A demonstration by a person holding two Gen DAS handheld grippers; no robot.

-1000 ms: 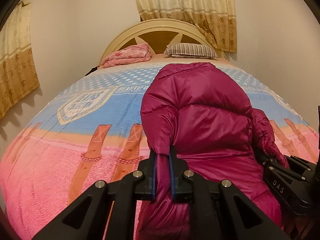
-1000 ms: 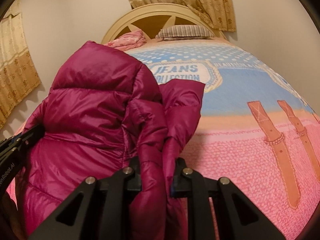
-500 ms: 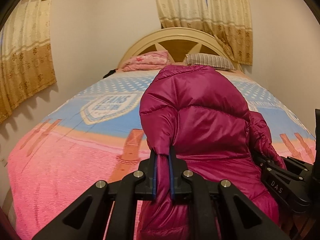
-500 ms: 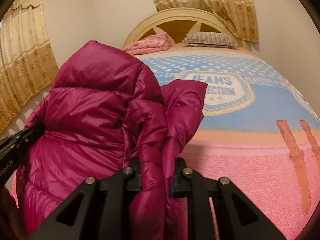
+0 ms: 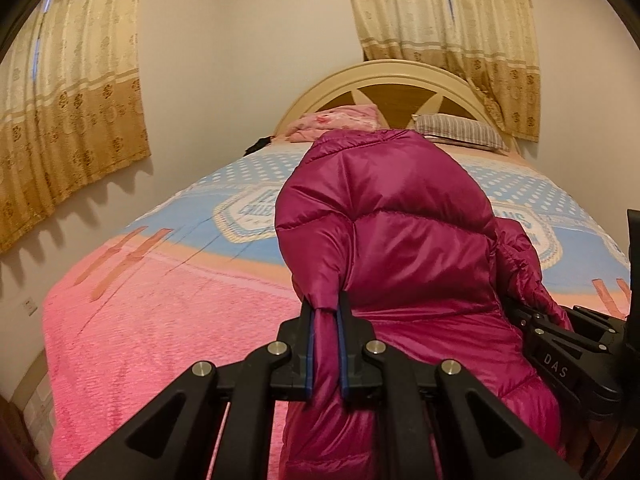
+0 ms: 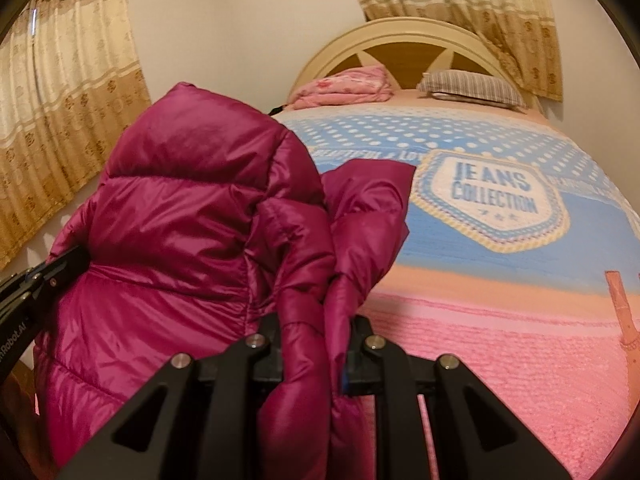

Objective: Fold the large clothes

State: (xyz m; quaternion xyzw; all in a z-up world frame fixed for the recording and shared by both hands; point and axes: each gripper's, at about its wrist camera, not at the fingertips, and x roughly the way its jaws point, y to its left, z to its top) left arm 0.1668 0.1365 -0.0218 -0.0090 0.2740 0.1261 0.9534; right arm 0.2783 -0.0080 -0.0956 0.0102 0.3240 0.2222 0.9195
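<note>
Magenta quilted nylon fills the middle of both views — a puffy down jacket (image 5: 400, 248) held up off the bed (image 5: 168, 320) near its foot edge, its bulk hanging between the two tools. The left tongs (image 5: 323, 344) are pressed together on a narrow fold of the jacket's fabric, the blue-edged pads squeezing it flat on both sides. The right tongs (image 6: 316, 340) pinch a thicker bunch of the same jacket (image 6: 192, 208), so their fingers sit wider apart around the gathered material; a loose flap of the garment, possibly a sleeve, though the folds make it hard to be sure, juts toward the middle of the bed. Each tool shows in the other's camera — the right tongs (image 5: 560, 344) at the right of the left view, the left tongs (image 6: 44, 280) at the left of the right view, both against the jacket.

Below lies a bedspread (image 6: 500, 320), pink toward the foot, blue with white dots toward the head, with a "JEANS COLLECTION" badge (image 6: 492, 196) across its centre. At the head edge sit a striped pillow (image 5: 460, 130) and a folded pink blanket (image 5: 340, 118) before a curved headboard (image 5: 400, 76). Patterned beige curtains (image 5: 72, 80) hang on the walls.
</note>
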